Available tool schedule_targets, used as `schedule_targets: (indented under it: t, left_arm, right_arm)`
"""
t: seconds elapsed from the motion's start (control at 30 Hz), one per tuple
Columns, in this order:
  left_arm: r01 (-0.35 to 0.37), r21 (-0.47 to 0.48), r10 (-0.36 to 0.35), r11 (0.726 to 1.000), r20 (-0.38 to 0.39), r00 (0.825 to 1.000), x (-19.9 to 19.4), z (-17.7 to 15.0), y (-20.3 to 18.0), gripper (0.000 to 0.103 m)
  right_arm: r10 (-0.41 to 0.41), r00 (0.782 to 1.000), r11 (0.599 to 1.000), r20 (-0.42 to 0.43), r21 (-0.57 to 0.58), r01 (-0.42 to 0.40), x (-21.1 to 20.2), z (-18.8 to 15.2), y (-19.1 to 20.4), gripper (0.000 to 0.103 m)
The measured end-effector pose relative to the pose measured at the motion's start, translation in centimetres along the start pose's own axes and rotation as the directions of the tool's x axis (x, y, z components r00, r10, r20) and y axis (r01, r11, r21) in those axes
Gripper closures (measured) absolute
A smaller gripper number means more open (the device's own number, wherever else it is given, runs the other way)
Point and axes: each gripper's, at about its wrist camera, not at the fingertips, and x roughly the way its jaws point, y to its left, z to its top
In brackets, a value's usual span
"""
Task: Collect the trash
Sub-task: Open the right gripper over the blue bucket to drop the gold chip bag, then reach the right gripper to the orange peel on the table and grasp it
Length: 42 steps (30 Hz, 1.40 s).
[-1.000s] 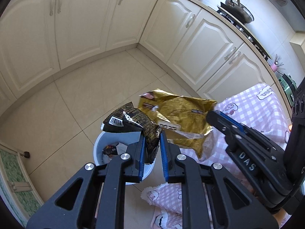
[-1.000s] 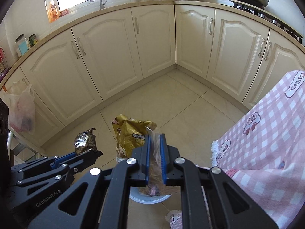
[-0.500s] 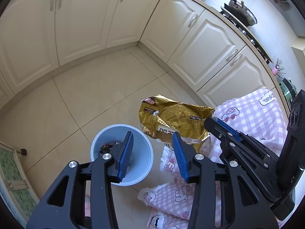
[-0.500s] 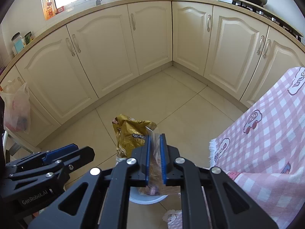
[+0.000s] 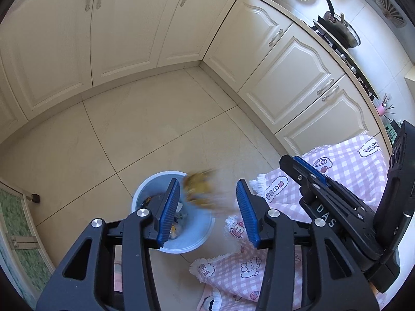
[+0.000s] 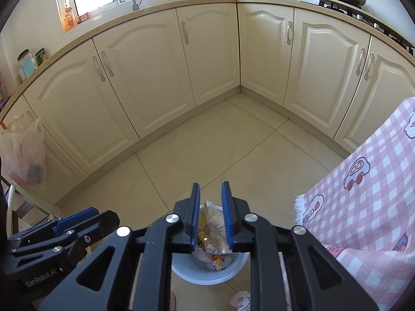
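Both wrappers released over the bin

A second ago the left gripper pinched a dark snack wrapper and the right gripper a gold bag. Now the left jaws stand apart and empty, the right jaws are opening, and the gold bag, blurred, falls clear of the pads at the right rim of the pale blue bin, where other wrappers lie. The bin stands on beige floor tiles, just left of a pink checked cloth; cream corner cabinets line the far walls.
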Motion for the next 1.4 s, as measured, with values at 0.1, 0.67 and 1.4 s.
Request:
schedule_targets:
  t: [0.1, 0.67, 1.4]
  left_arm:
    - [0.009, 0.015, -0.009, 1.000, -0.003, 1.000, -0.3, -0.1, -0.6, 0.060]
    - [0.122, 0.204, -0.149, 0.971, 0.123, 0.981, -8.7, -0.9, -11.8, 0.053]
    - [0.223, 0.506, -0.278, 0.833, 0.035, 0.960, -7.7, -5.8, -34.2, 0.043]
  right_arm:
    - [0.000, 1.000, 1.000, 0.006, 0.008, 0.000, -0.8, -0.1, -0.3, 0.086]
    - [-0.067, 0.977, 0.997, 0.201, 0.057, 0.056, -16.2, 0.7, -5.5, 0.083]
    - [-0.351, 0.909, 0.901, 0.225, 0.344, 0.263, -30.8, -5.1, -29.9, 0.066]
